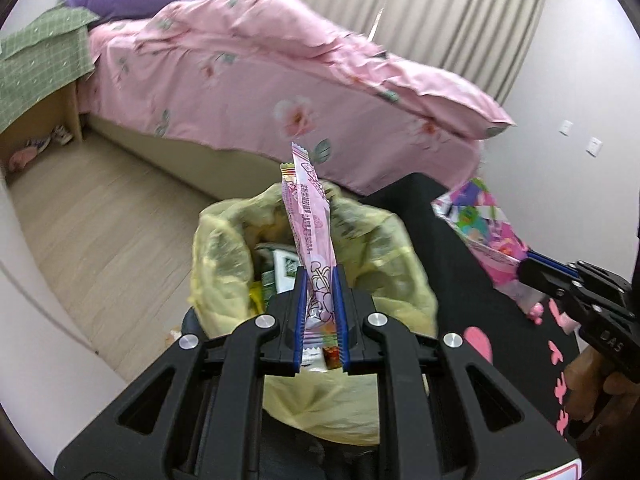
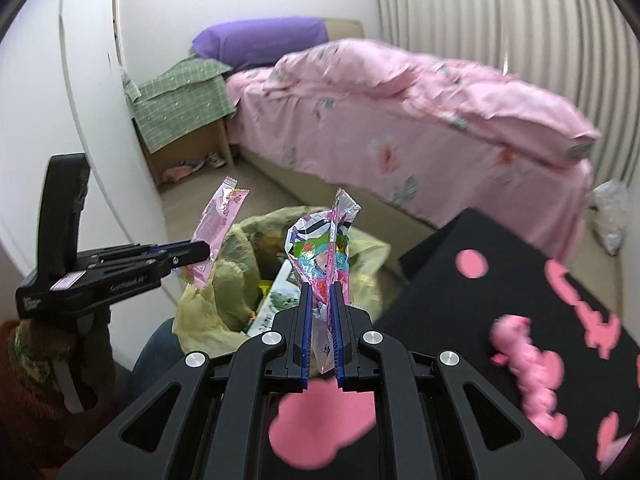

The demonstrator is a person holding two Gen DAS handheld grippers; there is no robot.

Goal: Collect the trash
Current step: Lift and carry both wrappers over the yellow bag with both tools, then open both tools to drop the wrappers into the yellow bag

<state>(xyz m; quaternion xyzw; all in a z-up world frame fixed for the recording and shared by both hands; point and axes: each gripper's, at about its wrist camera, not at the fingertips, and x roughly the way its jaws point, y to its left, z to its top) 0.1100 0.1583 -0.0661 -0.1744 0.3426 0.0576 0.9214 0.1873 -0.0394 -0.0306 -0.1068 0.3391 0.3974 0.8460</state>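
Note:
My left gripper is shut on a long pink snack wrapper and holds it upright right above the open yellow trash bag. The bag holds several pieces of trash. My right gripper is shut on a colourful foil wrapper, over the near rim of the same bag. In the right wrist view the left gripper with the pink wrapper is at the left of the bag. In the left wrist view the right gripper holds the foil wrapper at the right.
A black table with pink shapes is to the right of the bag. A bed with a pink quilt stands behind. A wooden nightstand under a green cloth is at the back left. Wood floor lies left of the bag.

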